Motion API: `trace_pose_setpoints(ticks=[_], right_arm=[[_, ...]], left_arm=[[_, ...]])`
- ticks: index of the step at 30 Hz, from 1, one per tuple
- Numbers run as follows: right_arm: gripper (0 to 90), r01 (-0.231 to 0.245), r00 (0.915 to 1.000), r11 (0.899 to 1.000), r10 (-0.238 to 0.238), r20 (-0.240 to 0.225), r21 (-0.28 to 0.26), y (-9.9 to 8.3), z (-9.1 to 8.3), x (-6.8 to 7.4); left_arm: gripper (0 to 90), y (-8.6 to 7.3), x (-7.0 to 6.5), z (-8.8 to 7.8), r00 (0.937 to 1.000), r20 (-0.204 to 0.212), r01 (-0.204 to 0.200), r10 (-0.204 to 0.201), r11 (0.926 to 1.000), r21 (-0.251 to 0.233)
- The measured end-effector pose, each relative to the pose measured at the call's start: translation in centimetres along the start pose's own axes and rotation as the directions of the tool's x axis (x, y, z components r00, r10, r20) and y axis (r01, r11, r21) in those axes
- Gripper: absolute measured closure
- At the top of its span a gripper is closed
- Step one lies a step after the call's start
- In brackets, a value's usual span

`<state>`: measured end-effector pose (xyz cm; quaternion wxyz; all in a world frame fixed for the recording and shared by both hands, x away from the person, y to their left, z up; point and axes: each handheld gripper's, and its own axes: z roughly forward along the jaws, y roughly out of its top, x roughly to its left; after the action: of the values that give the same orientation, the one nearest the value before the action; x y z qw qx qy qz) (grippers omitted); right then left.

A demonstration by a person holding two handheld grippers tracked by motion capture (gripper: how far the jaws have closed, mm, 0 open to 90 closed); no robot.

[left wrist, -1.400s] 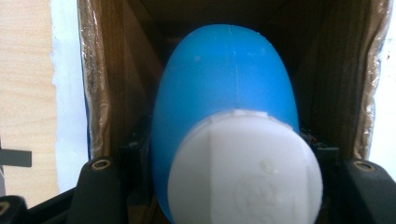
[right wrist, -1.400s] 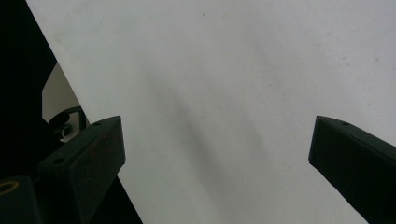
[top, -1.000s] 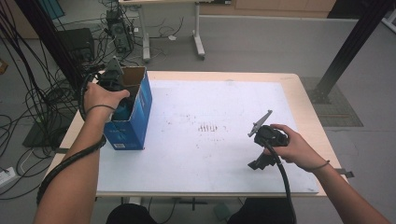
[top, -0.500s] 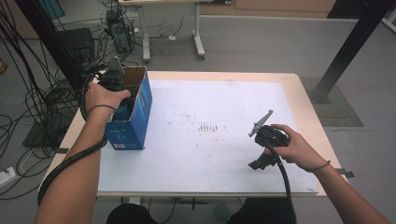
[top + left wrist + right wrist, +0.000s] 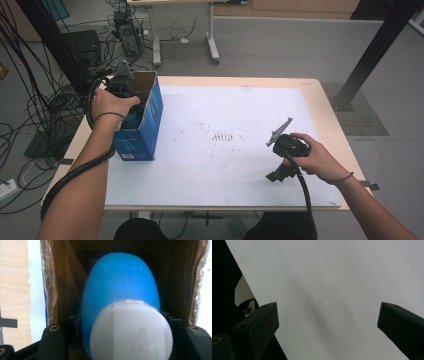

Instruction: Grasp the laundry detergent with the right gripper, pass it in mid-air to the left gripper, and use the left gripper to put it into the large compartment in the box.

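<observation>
Blue bottle [image 5: 120, 287] with white cap [image 5: 131, 331], inside open blue cardboard box [image 5: 142, 132] at table's left edge

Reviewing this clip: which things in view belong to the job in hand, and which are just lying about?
In the job:
- blue bottle with white cap
- blue cardboard box
- left gripper, clamped on the bottle

Lying about:
- right gripper, open, idle over the white table
- floor cables

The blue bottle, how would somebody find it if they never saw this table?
Look at the white table, then its left edge, where an open blue cardboard box stands. Inside it, gripped by the left tool, is the blue bottle, smooth and rounded with a white cap.
</observation>
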<state>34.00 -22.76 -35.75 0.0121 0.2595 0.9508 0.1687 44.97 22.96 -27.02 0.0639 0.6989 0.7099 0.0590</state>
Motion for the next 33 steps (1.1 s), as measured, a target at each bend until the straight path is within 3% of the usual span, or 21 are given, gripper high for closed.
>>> trace_pose_setpoints(ticks=[24, 33], right_arm=[[3.6, 0.001, 1.0000, 1.000, -0.001, -0.002, 0.003, 0.01, 0.21, 0.01], [3.6, 0.000, 1.0000, 1.000, 0.000, -0.002, 0.005, 0.11, 0.27, 0.02]], left_arm=[[35.9, -0.09, 0.31, 0.11, 0.9998, 0.016, 0.011, -0.011, 0.9999, 0.005], [33.1, 0.08, 0.20, -0.82, 0.9999, 0.011, 0.001, -0.001, 1.0000, 0.009]])
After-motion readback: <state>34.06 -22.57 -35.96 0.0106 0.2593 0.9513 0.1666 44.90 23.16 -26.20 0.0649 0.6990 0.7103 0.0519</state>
